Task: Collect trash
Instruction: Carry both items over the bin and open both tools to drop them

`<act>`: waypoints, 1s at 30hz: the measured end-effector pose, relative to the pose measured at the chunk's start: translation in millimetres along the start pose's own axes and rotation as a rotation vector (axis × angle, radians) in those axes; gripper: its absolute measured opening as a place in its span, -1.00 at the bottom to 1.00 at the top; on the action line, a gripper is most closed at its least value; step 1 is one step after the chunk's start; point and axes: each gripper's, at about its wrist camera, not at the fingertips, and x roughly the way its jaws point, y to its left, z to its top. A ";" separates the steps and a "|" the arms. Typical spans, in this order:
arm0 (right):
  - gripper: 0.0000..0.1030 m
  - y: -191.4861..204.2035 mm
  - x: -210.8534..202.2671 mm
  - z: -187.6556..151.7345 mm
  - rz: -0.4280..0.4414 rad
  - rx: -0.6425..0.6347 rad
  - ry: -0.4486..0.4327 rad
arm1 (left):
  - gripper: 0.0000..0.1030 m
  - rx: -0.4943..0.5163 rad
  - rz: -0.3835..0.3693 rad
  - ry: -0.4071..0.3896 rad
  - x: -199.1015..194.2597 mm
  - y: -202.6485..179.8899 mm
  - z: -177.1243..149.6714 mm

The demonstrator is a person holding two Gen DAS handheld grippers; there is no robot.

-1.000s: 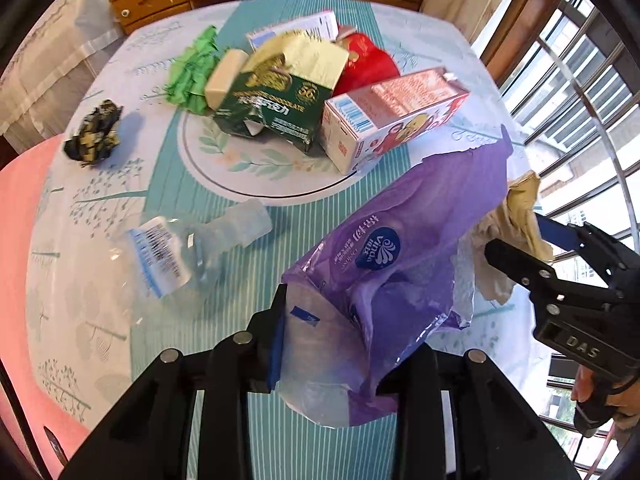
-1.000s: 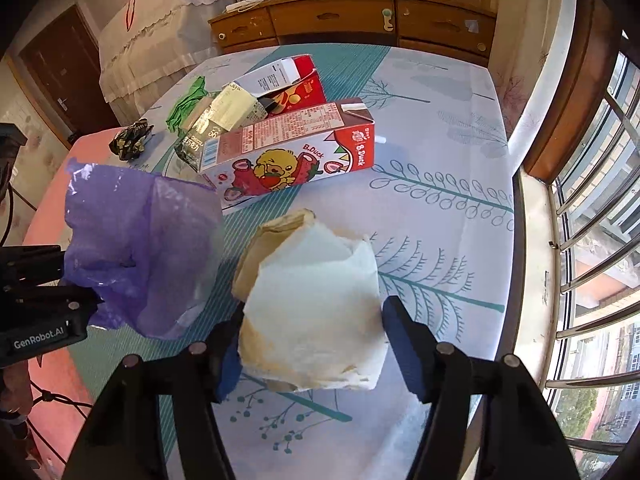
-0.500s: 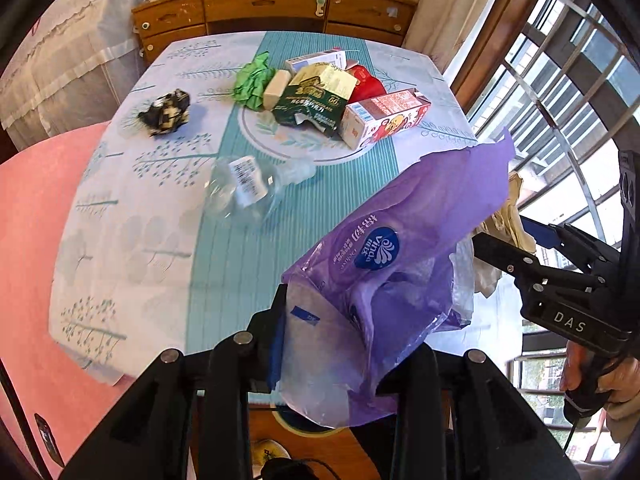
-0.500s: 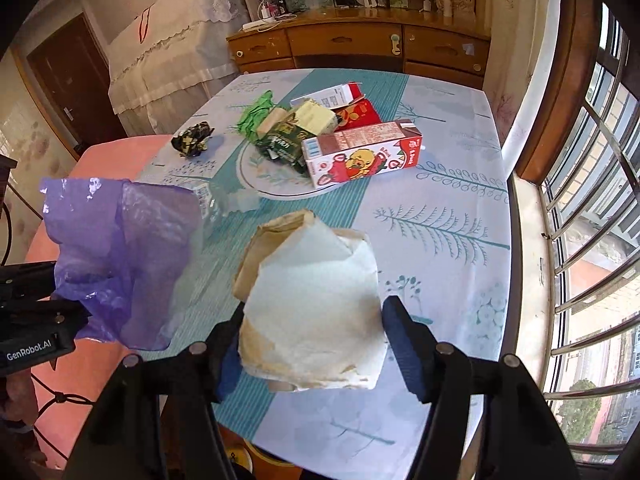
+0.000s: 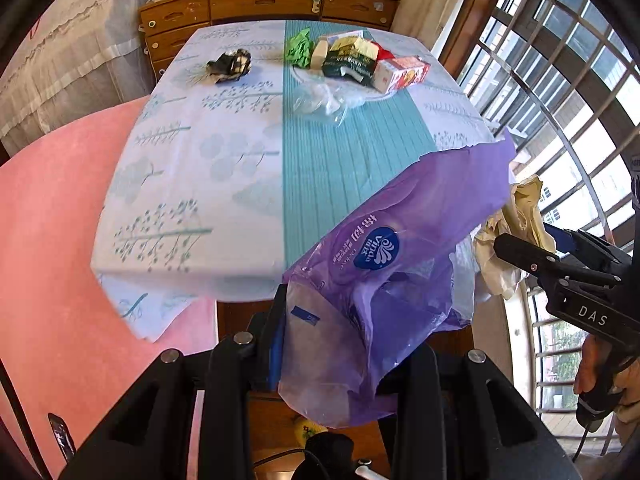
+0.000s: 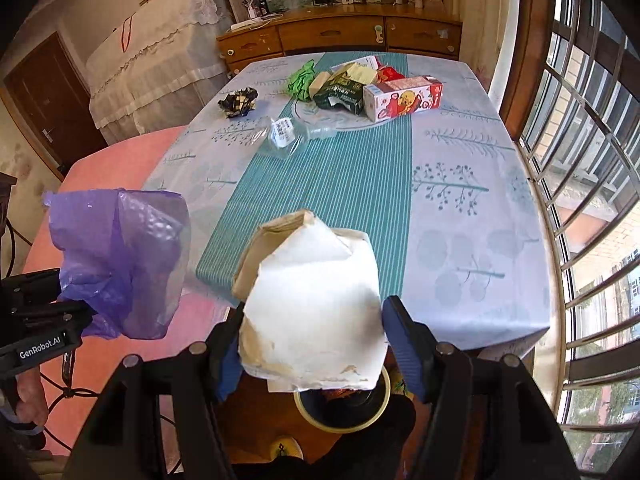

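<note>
**Two pieces in hand, over the bin; most trash not yet collected**

Table (image 6: 460, 216): patterned cloth with a teal runner, both grippers held off its near edge.

Left gripper (image 5: 332, 344): clamped on a purple plastic wrapper (image 5: 400, 264), held in the air beyond the table edge. Same wrapper shows at the left of the right view (image 6: 120, 264).

Right gripper (image 6: 312, 344): fingers closed on a crumpled white and tan paper bag (image 6: 312, 296), also clear of the table. Left view sees it just beside the wrapper (image 5: 508, 240).

Bin (image 6: 344, 412): a round yellow-rimmed container sits directly below the paper bag in the right view. Mostly hidden by the bag, so reading it as the trash bin is a guess.

Left on the table, far end:
- red and white drink carton (image 6: 404, 98)
- dark green chocolate bag (image 6: 340, 94), with a yellowish wrapper and a red packet touching it
- clear crushed plastic bottle (image 6: 284, 134), nearer, on the runner edge
- green crumpled paper (image 6: 302, 80)
- black and gold crumpled wrapper (image 6: 238, 102), apart from the pile on the left

Progress: early to middle. Two items lifted, not yet dropped. At least five pieces remain. Next move looks like opening both grippers over the bin, then going back for the far pile.
</note>
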 end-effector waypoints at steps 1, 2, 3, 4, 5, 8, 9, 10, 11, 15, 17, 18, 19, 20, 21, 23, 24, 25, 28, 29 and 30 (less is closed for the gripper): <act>0.24 4.7 0.8 -8.2 -0.004 0.013 0.011 | -0.43 0.005 -0.002 0.007 0.4 3.7 -8.1; 0.24 7.6 1.9 -14.8 -0.007 0.024 0.021 | -0.43 0.009 -0.004 0.015 1.1 7.0 -16.1; 0.24 11.4 3.5 -22.3 -0.011 0.037 0.035 | -0.43 0.013 -0.006 0.027 2.6 9.8 -23.9; 0.25 14.5 5.4 -29.8 -0.014 0.050 0.051 | -0.43 0.018 -0.010 0.040 4.6 12.0 -31.5; 0.25 16.4 7.3 -35.9 -0.018 0.059 0.064 | -0.43 0.021 -0.012 0.051 6.4 13.0 -36.9; 0.25 20.1 12.5 -54.8 -0.031 0.084 0.108 | -0.43 0.033 -0.019 0.089 15.2 14.3 -53.0; 0.25 20.0 14.8 -59.4 -0.034 0.090 0.119 | -0.43 0.035 -0.022 0.100 18.8 13.9 -57.6; 0.25 19.7 17.7 -65.2 -0.040 0.097 0.133 | -0.43 0.036 -0.025 0.111 22.8 13.0 -61.5; 0.25 19.6 20.5 -70.8 -0.043 0.103 0.144 | -0.43 0.037 -0.029 0.121 27.0 12.0 -65.7; 0.25 16.2 42.3 -97.8 -0.056 0.138 0.199 | -0.43 0.041 -0.043 0.165 51.7 5.7 -81.5; 0.25 13.3 54.3 -110.6 -0.061 0.163 0.224 | -0.43 0.038 -0.046 0.193 68.6 2.8 -88.5; 0.25 10.0 62.1 -118.5 -0.061 0.182 0.236 | -0.43 0.034 -0.046 0.211 78.7 1.5 -92.7; 0.25 6.6 69.3 -125.1 -0.059 0.199 0.245 | -0.43 0.031 -0.047 0.226 88.0 -0.1 -96.6; 0.25 4.0 75.6 -130.4 -0.058 0.212 0.253 | -0.43 0.029 -0.048 0.236 97.2 -2.0 -100.6; 0.25 -0.2 85.2 -138.0 -0.057 0.229 0.263 | -0.43 0.029 -0.048 0.245 107.3 -4.4 -104.9; 0.25 -7.2 101.2 -149.5 -0.051 0.257 0.271 | -0.42 0.031 -0.044 0.265 128.2 -9.3 -112.1; 0.25 -11.2 110.6 -155.6 -0.048 0.272 0.274 | -0.42 0.032 -0.042 0.279 140.5 -11.4 -116.2; 0.25 -16.0 122.2 -162.7 -0.044 0.288 0.278 | -0.42 0.032 -0.041 0.290 151.6 -13.6 -119.8; 0.25 -29.3 153.1 -179.1 -0.027 0.330 0.285 | -0.41 0.037 -0.035 0.321 188.2 -20.5 -131.0; 0.25 -33.9 163.8 -184.5 -0.027 0.343 0.287 | -0.41 0.039 -0.033 0.331 201.0 -23.4 -135.0; 0.26 -39.7 176.0 -190.5 -0.025 0.360 0.289 | -0.41 0.041 -0.028 0.342 214.9 -25.8 -138.9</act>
